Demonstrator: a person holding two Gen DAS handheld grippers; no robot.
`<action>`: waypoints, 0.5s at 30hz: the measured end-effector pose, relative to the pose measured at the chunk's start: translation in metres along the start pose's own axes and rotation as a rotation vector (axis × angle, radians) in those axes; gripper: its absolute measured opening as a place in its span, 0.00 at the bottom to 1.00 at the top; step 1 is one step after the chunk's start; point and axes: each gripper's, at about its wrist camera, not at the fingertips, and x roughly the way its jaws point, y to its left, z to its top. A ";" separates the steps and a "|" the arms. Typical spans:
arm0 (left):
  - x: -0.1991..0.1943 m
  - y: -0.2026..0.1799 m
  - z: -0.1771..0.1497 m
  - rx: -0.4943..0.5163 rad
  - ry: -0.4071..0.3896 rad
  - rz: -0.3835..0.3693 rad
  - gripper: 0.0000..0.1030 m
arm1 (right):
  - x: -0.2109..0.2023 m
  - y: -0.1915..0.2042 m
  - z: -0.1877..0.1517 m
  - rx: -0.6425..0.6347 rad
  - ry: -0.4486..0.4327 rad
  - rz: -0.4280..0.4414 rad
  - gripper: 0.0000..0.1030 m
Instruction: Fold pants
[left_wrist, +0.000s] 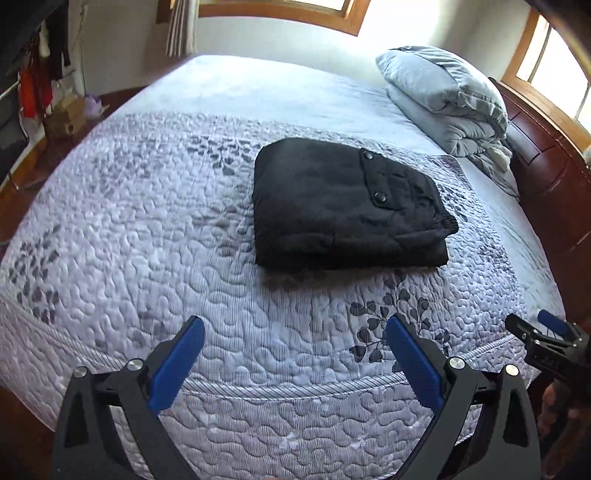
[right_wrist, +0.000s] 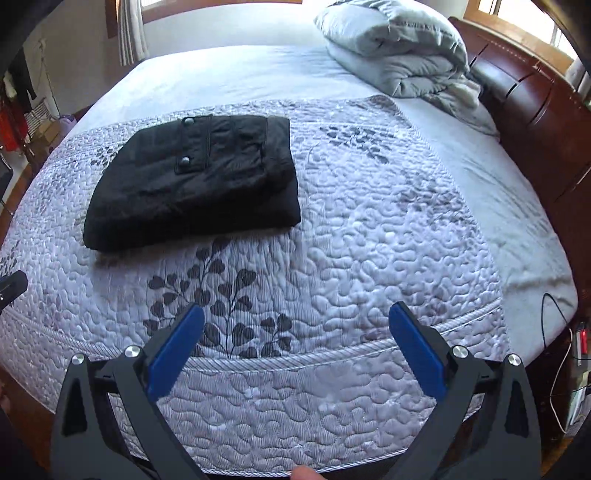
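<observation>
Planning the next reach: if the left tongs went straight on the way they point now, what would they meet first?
Probably the quilted bedspread, which fills the gap between the open left tongs. The folded black pants lie farther on; depth is unclear.

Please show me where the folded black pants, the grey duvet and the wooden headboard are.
folded black pants (left_wrist: 343, 206): left wrist view, middle of the top layer.
grey duvet (right_wrist: 399, 55): right wrist view, centre of the bundle.
wooden headboard (right_wrist: 535, 110): right wrist view, its dark red panel.

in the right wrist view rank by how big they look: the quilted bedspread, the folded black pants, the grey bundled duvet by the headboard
1. quilted bedspread, by far the largest, it fills most of the frame.
2. and 3. folded black pants and grey bundled duvet look close in size; the duvet lies farther from the camera, so I would not rank them.
</observation>
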 end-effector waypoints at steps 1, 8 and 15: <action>-0.002 -0.002 0.001 0.011 -0.008 0.008 0.96 | -0.002 -0.001 0.001 0.000 -0.003 0.004 0.97; 0.004 -0.009 -0.006 0.047 0.006 0.029 0.96 | -0.005 0.002 -0.001 -0.001 0.016 -0.007 0.97; 0.013 -0.012 -0.010 0.053 0.021 0.051 0.96 | 0.004 0.009 -0.004 -0.009 0.039 -0.034 0.97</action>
